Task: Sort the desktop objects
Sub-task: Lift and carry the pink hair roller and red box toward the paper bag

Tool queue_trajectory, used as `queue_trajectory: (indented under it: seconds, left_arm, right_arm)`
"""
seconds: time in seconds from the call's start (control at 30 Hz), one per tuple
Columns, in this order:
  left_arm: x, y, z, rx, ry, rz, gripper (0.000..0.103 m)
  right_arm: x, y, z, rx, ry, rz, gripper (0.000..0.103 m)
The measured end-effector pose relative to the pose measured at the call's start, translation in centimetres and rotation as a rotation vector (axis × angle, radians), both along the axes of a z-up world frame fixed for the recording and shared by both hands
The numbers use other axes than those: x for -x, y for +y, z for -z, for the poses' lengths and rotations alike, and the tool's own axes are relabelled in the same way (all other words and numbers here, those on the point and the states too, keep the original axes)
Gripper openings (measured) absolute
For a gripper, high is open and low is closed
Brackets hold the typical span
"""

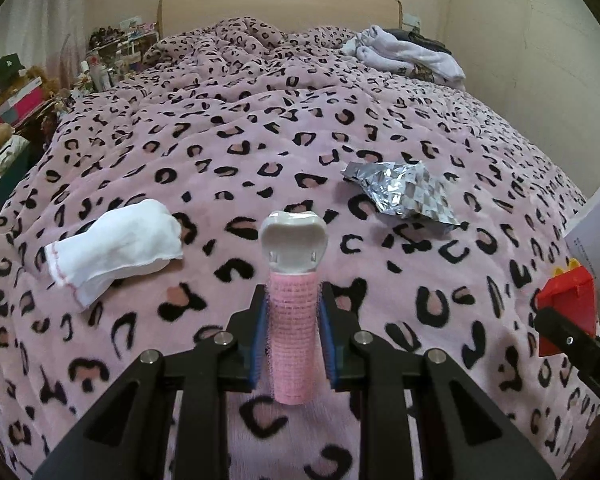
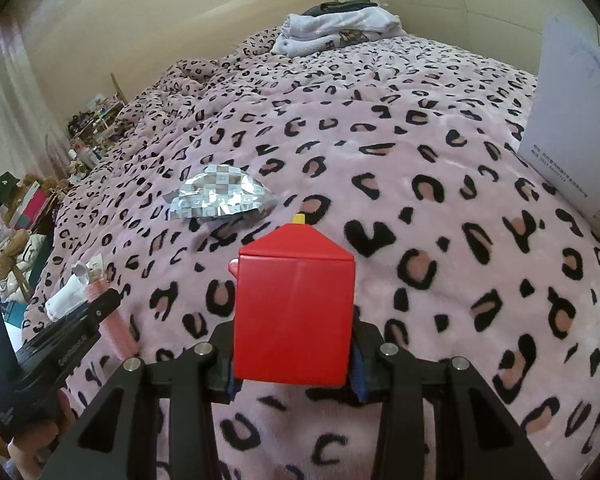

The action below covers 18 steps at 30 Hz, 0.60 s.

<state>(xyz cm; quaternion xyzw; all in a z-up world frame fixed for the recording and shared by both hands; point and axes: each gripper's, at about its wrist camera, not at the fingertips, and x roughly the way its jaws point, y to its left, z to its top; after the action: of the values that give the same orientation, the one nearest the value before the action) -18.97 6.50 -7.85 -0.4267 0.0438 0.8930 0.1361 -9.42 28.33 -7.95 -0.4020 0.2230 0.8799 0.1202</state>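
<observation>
With my left tongs (image 1: 292, 320) clamped on the pink hair roller (image 1: 291, 336) and my right tongs (image 2: 294, 344) gripping the red box (image 2: 294, 312), both above the bed (image 1: 380, 128), I'd carry each level and squeeze steadily.

Blanket (image 1: 260, 128) mostly open btwn white sock (image 1: 116, 240) & foil wrapper (image 1: 400, 192); white box (image 2: 576, 120) blocks right edge.

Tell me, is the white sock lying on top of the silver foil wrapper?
No. The white sock lies on the blanket well apart from the silver foil wrapper, with bare blanket between them.
</observation>
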Motion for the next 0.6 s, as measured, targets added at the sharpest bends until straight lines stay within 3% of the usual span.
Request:
queue_trajectory:
  seconds: [0.6]
  left_arm:
    - [-6.9, 1.0, -6.3, 0.033, 0.038, -0.059, 0.024]
  right_arm:
    - [-4.1, -0.3, -4.3, -0.008, 0.037, -0.057, 0.041]
